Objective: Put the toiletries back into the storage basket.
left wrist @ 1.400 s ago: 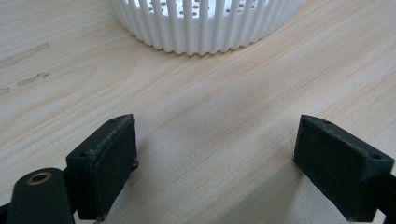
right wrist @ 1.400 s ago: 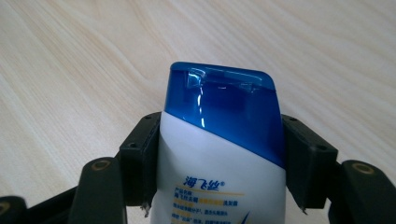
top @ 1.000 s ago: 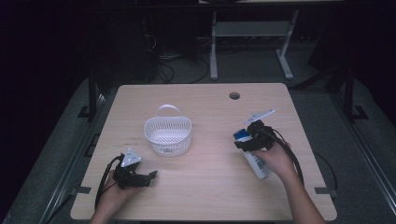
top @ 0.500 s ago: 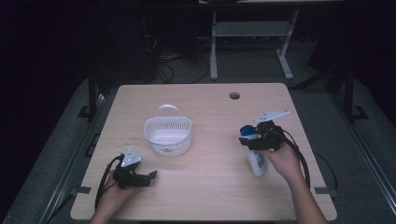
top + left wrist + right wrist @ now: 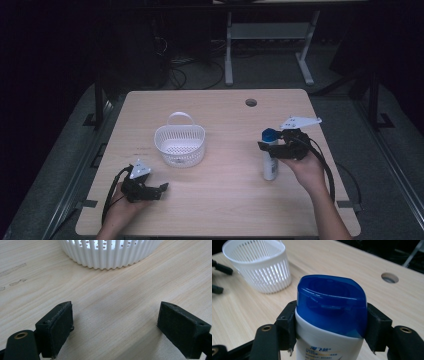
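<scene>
A white bottle with a blue cap (image 5: 270, 155) (image 5: 329, 315) stands nearly upright at the right of the wooden table (image 5: 220, 205). My right gripper (image 5: 275, 146) (image 5: 329, 326) is shut on the bottle just under the cap, one black pad on each side. A white slatted basket with a handle (image 5: 179, 142) (image 5: 110, 252) (image 5: 258, 263) sits left of centre and looks empty. My left gripper (image 5: 159, 190) (image 5: 115, 327) rests low at the table's front left, jaws open with bare wood between them, pointing at the basket's base.
A round cable hole (image 5: 251, 102) (image 5: 389, 277) is in the table's far right part. Beyond the table stand a white desk frame (image 5: 270, 37) and dark cables on the floor. Bare wood lies between basket and bottle.
The right gripper has tipped the bottle from lying slanted to nearly upright and carried it slightly up and to the right. The left gripper has stayed where it was.
</scene>
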Tool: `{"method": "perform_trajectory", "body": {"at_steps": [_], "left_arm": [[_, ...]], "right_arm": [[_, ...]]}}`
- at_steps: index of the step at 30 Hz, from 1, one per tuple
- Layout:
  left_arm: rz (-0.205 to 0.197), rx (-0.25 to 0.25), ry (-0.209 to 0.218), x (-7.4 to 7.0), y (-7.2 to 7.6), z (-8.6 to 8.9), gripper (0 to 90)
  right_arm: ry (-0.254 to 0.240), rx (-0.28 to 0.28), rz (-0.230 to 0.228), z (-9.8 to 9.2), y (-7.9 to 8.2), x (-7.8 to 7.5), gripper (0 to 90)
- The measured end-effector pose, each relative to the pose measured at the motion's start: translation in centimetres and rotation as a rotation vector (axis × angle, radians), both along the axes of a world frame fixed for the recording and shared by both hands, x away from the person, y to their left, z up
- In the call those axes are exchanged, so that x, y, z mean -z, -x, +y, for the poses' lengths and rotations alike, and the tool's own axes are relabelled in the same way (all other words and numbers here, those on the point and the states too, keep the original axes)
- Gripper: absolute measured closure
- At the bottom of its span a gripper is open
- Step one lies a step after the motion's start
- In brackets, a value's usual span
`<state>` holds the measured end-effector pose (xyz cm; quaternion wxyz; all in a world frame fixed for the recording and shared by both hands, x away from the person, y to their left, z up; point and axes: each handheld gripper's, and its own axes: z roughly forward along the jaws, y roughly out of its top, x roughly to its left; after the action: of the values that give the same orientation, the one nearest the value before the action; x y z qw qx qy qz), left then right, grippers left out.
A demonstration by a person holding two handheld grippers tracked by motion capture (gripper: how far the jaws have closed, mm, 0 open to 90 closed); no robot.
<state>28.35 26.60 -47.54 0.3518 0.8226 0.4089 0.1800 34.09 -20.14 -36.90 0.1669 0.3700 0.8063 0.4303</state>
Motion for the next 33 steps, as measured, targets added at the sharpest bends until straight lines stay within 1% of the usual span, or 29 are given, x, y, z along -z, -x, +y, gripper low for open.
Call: {"method": "perform_trajectory", "body": {"at_steps": [7, 11, 14, 15, 18, 25, 30, 32, 33], "left_arm": [[0.000, 0.000, 0.001, 0.0, 0.0, 0.0, 12.8], [0.000, 0.000, 0.001, 0.0, 0.0, 0.0, 12.8], [0.001, 0.002, -0.002, 0.0, 0.0, 0.0, 12.8], [0.001, 0.002, -0.002, 0.0, 0.0, 0.0, 12.8], [0.001, 0.002, -0.002, 0.0, 0.0, 0.0, 12.8], [0.000, 0.000, 0.001, 0.0, 0.0, 0.0, 12.8], [0.000, 0.000, 0.001, 0.0, 0.0, 0.0, 12.8], [0.000, 0.000, 0.001, 0.0, 0.0, 0.0, 12.8], [0.000, 0.000, 0.001, 0.0, 0.0, 0.0, 12.8]], "right_arm": [[-0.080, -0.017, -0.036, 0.0, -0.1, -0.4, 36.8], [-0.097, -0.024, -0.061, 0.3, -0.1, -0.6, 36.7], [-0.104, -0.030, -0.062, 0.5, -0.3, -0.7, 36.7], [-0.110, -0.037, -0.075, 0.7, -0.3, -0.9, 36.7], [-0.119, -0.045, -0.086, 1.1, -0.4, -1.4, 36.6], [-0.159, -0.071, -0.128, 2.4, -0.7, -2.3, 36.7], [-0.181, -0.094, -0.143, 3.5, -1.0, -2.7, 36.7], [-0.185, -0.096, -0.142, 3.6, -1.1, -2.7, 36.7], [-0.187, -0.104, -0.142, 4.1, -1.2, -2.8, 36.6]]}}
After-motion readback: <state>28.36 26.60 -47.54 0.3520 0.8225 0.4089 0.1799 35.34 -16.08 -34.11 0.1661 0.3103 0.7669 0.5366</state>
